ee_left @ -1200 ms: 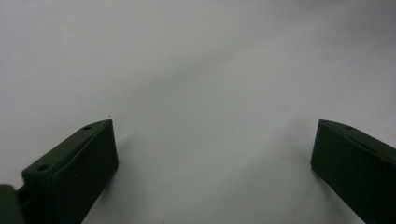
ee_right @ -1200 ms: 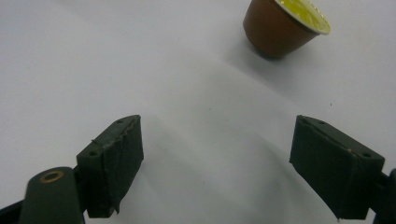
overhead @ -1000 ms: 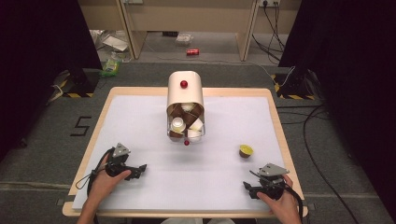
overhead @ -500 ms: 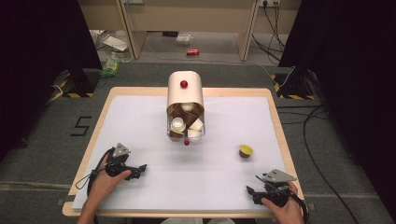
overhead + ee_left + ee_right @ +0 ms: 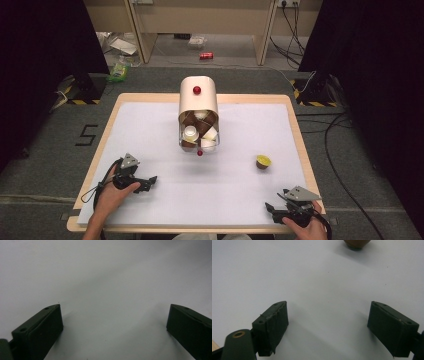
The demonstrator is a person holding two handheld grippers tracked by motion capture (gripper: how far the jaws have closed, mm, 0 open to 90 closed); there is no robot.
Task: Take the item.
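White paper is covering the bench (image 5: pixel 150 130), and both claws are resting low near its front edge with nothing in them. The left claw (image 5: pixel 148 182) is sitting with its jaws spread wide over bare paper; the right claw (image 5: pixel 270 209) is likewise gaping, its jaws well apart and empty.

The thing nearest the right claw is a small brown pod (image 5: pixel 263 162) with a yellow top, standing alone on the paper, well clear of the dispenser (image 5: pixel 198 107) at the middle of the bench. The dispenser's open mouth is showing more pods stacked inside, and a red ball (image 5: pixel 199 153) is lying just at its front lip.

Judging by this, the step in hand is a reach for the loose pod. To do it well, the right claw should be travelling forward and slightly left, keeping its jaws wide until they are straddling the pod, then closing on the brown body below the rim so that it is not tipping or skidding away. The left claw is best staying put.

From above, the whole layout is reading clearly: pod, dispenser and both hands. The right gripper view is adding the close line of approach, with the pod (image 5: pixel 357 243) sitting at the top edge, a little right of centre between the jaws.
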